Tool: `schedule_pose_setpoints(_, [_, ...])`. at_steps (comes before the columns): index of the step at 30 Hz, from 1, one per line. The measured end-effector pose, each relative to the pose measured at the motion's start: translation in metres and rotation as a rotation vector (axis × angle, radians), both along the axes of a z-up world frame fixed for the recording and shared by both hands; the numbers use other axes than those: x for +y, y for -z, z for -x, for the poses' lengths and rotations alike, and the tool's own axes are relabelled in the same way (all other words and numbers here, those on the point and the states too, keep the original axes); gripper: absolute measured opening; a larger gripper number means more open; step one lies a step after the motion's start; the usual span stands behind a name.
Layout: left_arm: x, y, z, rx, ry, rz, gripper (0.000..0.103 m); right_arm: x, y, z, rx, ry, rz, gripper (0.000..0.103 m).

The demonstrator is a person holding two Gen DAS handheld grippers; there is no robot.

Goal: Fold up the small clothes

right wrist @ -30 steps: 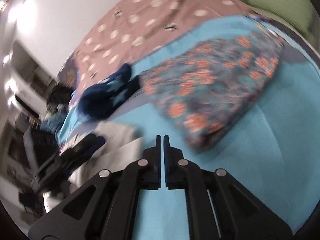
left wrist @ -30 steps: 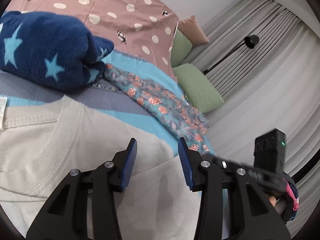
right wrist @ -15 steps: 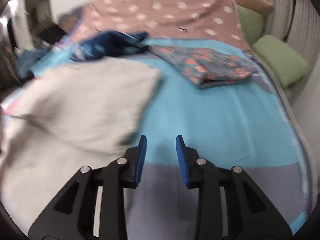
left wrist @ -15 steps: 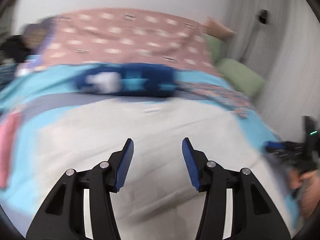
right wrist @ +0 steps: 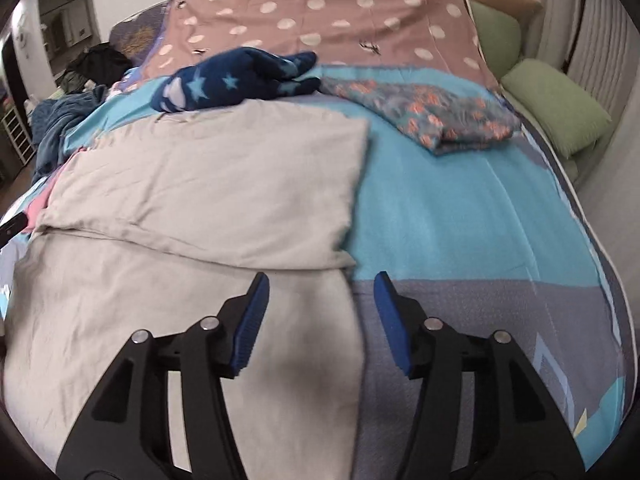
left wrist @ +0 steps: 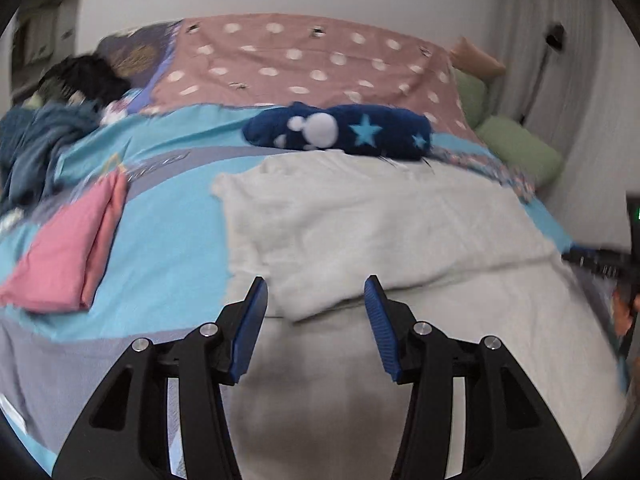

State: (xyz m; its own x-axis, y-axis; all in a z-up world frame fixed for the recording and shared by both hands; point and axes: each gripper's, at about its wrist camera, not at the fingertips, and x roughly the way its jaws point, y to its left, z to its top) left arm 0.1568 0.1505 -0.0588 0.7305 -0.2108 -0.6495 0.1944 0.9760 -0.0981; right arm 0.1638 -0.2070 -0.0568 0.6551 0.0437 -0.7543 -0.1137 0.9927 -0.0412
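Note:
A pale grey T-shirt lies on the bed with its far part folded back over the near part. My left gripper hangs open above the folded edge, nothing between its blue pads. My right gripper hovers over the shirt's right edge, where cloth meets the bedspread; its jaws are opening and hold nothing. The right gripper also shows at the right edge of the left wrist view, held by a hand.
A folded pink garment lies left of the shirt. A navy star-patterned fleece sits behind it, a folded floral garment to the right. Green pillows and curtains line the right side; dark clothes pile at far left.
Both grippers swung round and pulled back toward the near side of the bed. The right gripper went from shut to open. The shirt's top now lies folded over its lower part.

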Motion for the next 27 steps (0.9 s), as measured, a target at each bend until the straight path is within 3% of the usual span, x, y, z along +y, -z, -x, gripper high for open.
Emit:
schedule_pose_setpoints(2, [-0.021,0.005,-0.001,0.005,0.047,-0.104,0.052,0.005,-0.004,0.002,0.002,-0.005,-0.014,0.058])
schedule_pose_setpoints(5, [-0.033,0.018,-0.012,0.046,0.025,-0.26,0.052,0.009,-0.002,0.002,0.02,0.002,-0.055,0.058])
schedule_pose_setpoints(7, [-0.028,0.022,-0.022,0.076,-0.03,-0.31,0.03,0.013,0.0,0.002,0.029,0.009,-0.058,0.058])
schedule_pose_setpoints(8, [-0.022,0.019,-0.026,0.083,-0.048,-0.303,0.007,0.015,0.001,0.001,0.029,0.011,-0.057,0.058])
schedule_pose_setpoints(10, [-0.012,0.001,-0.022,0.044,-0.059,-0.244,0.007,0.016,0.002,0.002,0.031,0.013,-0.056,0.058])
schedule_pose_setpoints(13, [-0.013,-0.02,-0.008,-0.046,-0.07,-0.285,0.007,0.012,0.006,0.003,0.043,0.028,-0.053,0.058])
schedule_pose_setpoints(16, [-0.006,-0.003,-0.011,0.036,-0.071,-0.292,0.011,0.002,0.012,0.005,0.072,0.055,-0.081,0.059])
schedule_pose_setpoints(18, [0.002,0.015,-0.01,0.086,-0.084,-0.289,0.025,-0.006,0.016,0.009,0.081,0.063,-0.096,0.059])
schedule_pose_setpoints(20, [0.013,0.022,-0.004,0.094,-0.122,-0.288,0.032,-0.012,0.018,0.016,0.085,0.073,-0.086,0.06])
schedule_pose_setpoints(23, [0.03,0.014,0.009,0.066,-0.158,-0.207,0.045,-0.019,0.018,0.023,0.086,0.081,-0.089,0.06])
schedule_pose_setpoints(27, [0.035,0.003,0.009,0.059,-0.168,-0.172,0.046,-0.025,0.007,0.018,0.065,0.095,-0.125,0.061])
